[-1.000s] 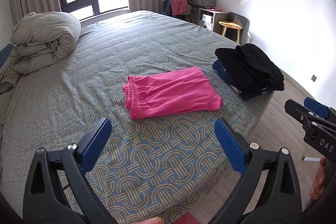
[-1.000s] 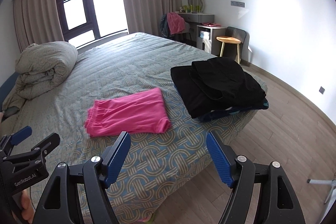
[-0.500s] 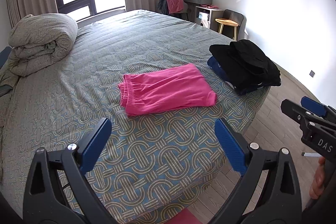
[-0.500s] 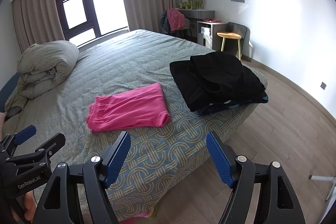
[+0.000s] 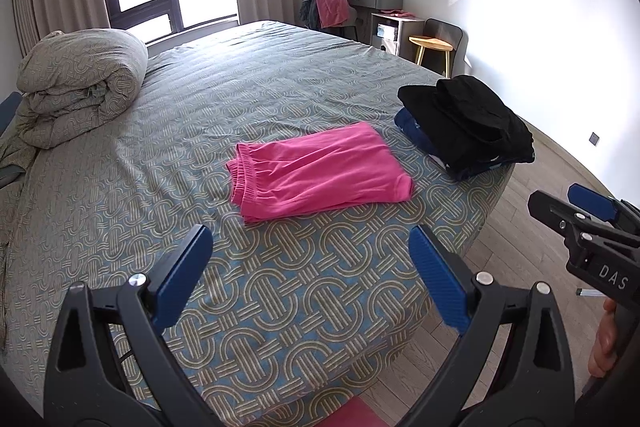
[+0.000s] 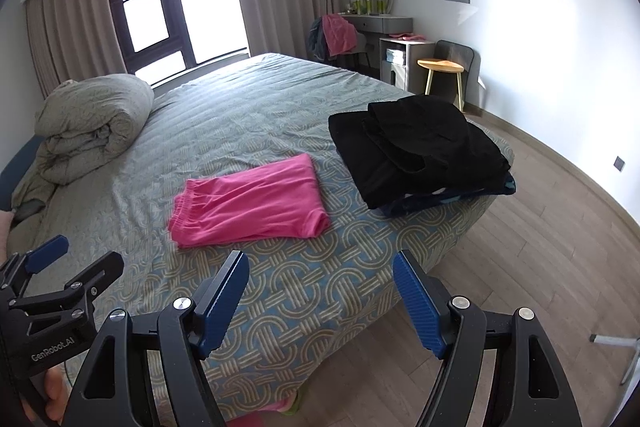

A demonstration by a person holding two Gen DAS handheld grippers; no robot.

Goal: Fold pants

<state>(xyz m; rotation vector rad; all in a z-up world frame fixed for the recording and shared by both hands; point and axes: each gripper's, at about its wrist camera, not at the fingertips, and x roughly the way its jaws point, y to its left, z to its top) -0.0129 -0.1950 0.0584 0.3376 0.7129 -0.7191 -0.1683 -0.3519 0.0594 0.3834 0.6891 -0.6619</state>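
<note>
Folded pink pants [image 5: 320, 169] lie flat on the patterned bed [image 5: 260, 287], waistband to the left; they also show in the right wrist view [image 6: 250, 205]. My left gripper [image 5: 310, 263] is open and empty, held back over the bed's near edge, short of the pants. My right gripper [image 6: 320, 293] is open and empty, also back from the pants near the bed's edge. The right gripper shows from the side in the left wrist view [image 5: 588, 231], and the left gripper in the right wrist view [image 6: 64, 279].
A stack of folded black and dark blue clothes [image 6: 420, 151] sits at the bed's right corner. A rolled duvet [image 5: 80, 83] lies at the far left. Wooden floor [image 6: 540, 247] is to the right, with a yellow stool [image 6: 440, 67] and a dresser by the wall.
Both grippers have drawn back and risen slightly from the bed, so the pants look a little farther off. The pants have not moved. Both grippers stay open.
</note>
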